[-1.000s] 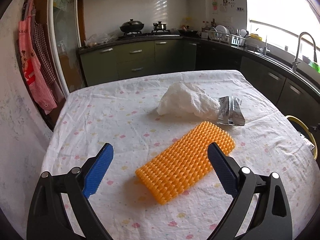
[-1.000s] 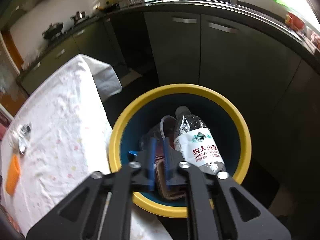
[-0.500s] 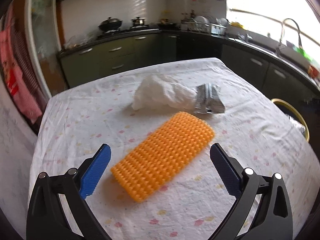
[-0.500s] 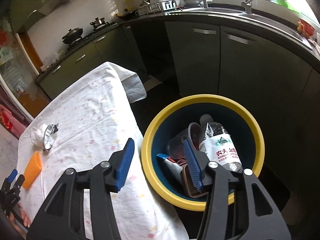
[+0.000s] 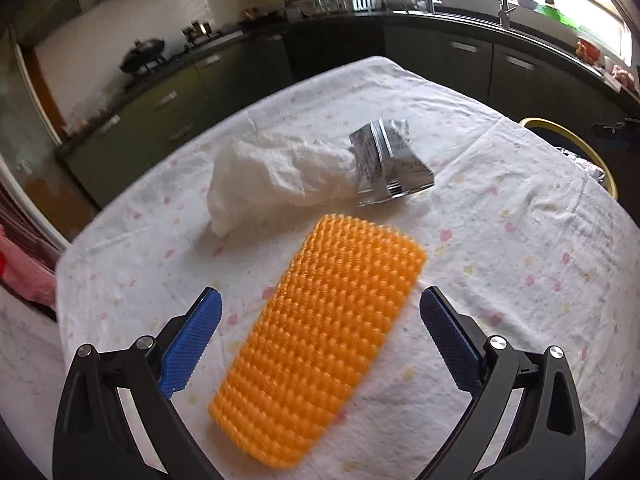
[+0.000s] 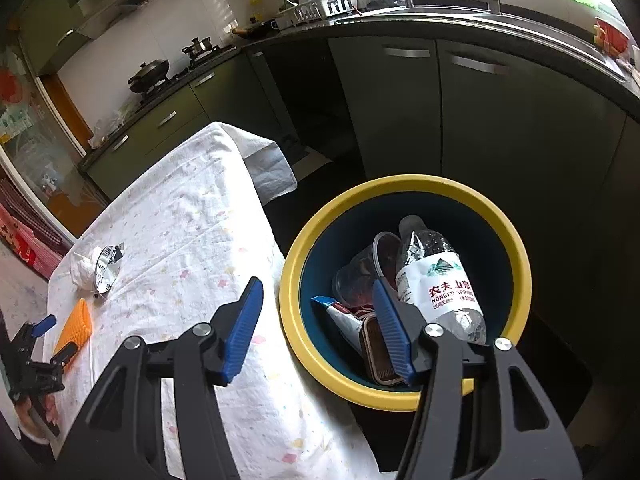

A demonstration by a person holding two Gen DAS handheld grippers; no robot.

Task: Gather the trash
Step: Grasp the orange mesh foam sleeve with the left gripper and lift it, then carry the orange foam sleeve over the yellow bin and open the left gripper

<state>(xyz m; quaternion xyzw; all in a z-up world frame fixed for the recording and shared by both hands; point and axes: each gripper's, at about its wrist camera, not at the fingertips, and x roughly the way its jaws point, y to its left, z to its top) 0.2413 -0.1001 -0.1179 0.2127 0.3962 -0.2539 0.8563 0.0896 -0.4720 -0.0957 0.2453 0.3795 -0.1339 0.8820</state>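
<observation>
The orange textured pad [image 5: 320, 336] lies flat on the tablecloth [image 5: 520, 240], now directly between the spread fingers of the left gripper [image 5: 320, 320], which a second ago stood further back and askew; it looks lined up for the next pickup. Beyond its tips lie crumpled white paper [image 5: 276, 176] and a foil wrapper [image 5: 388, 160]. The right gripper [image 6: 316, 320], pressed together a second ago, is opening empty over the yellow-rimmed bin [image 6: 516, 240], so its item has probably dropped beside the bottle [image 6: 436, 276].

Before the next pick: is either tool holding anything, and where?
Nothing held. Left tool open around the orange pad; right tool opening, empty, over the bin.
</observation>
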